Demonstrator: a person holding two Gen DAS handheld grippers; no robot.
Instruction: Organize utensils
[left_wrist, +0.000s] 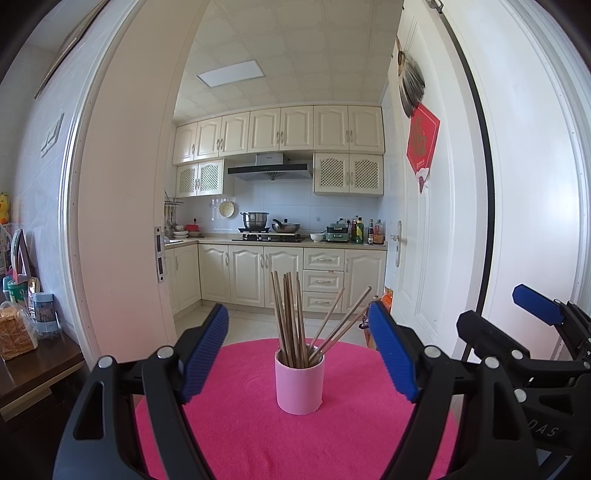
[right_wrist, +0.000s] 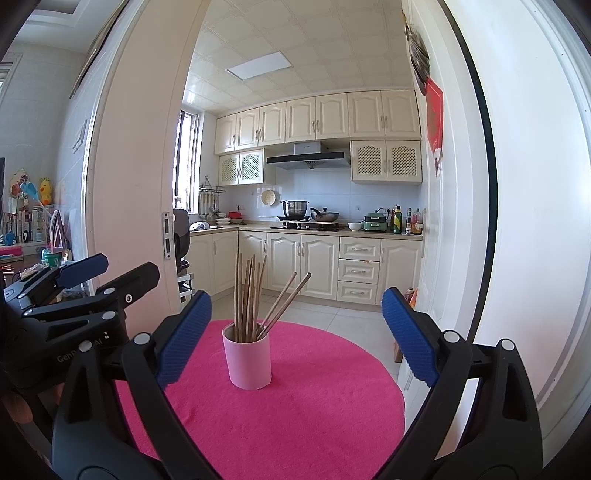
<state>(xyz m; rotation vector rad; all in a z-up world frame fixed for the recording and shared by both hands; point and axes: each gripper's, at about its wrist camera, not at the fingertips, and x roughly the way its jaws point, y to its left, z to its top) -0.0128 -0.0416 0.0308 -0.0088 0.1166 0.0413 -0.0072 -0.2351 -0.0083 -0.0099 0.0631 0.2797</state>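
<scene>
Thin brown wooden chopsticks (left_wrist: 291, 317) in pink cylindrical cup (left_wrist: 300, 382): light, stiff; grasp above cup rim | left hand-held gripper (left_wrist: 300, 360), right hand-held gripper (right_wrist: 295, 341): both wide, empty.

Left hand-held gripper (left_wrist: 299, 354), black plastic frame with ribbed blue finger pads (left_wrist: 205, 350): jaws spread wide, level, holding nothing, aimed at the pink cylindrical cup (left_wrist: 300, 382), which lies in line with the gap. Right hand-held gripper (right_wrist: 295, 339), same build: jaws likewise wide apart and empty, the cup left of its centre line. The two sit side by side.
</scene>
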